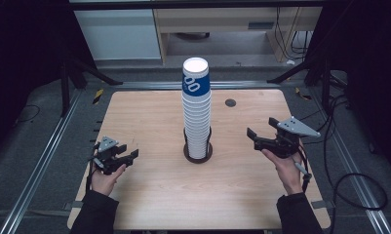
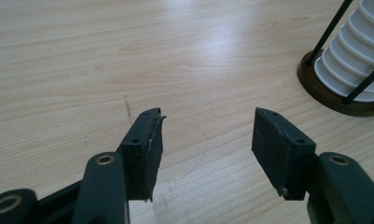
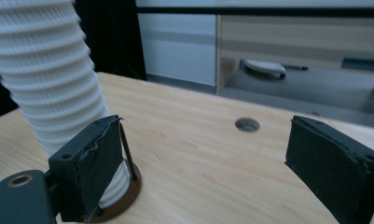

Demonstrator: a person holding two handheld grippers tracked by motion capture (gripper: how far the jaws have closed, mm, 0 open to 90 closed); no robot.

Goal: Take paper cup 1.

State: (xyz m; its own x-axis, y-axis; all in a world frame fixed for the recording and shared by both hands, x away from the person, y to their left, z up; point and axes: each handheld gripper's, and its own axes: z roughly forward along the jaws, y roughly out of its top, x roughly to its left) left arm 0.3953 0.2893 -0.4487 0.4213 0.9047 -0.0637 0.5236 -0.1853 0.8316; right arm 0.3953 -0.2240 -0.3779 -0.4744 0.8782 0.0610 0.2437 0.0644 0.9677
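A tall stack of white paper cups (image 1: 197,112), its top cup banded in blue, stands in a dark wire holder with a round brown base (image 1: 198,156) at the middle of the wooden table (image 1: 149,195). My left gripper (image 1: 129,156) rests low at the left of the table, pointing toward the stack; its jaws stand apart with nothing between them. In the left gripper view the left gripper (image 2: 208,114) hovers over bare wood, the cups (image 2: 357,60) off to the upper right. My right gripper (image 1: 254,138) is held right of the stack, open and empty. In the right gripper view the right gripper (image 3: 205,123) has the ribbed cups (image 3: 45,79) behind its left jaw.
A small round hole (image 1: 230,103) is set in the tabletop behind and right of the stack, the same hole (image 3: 247,124) showing between the right jaws. Metal rails and cables run along both sides of the table. Cabinets stand beyond its far edge.
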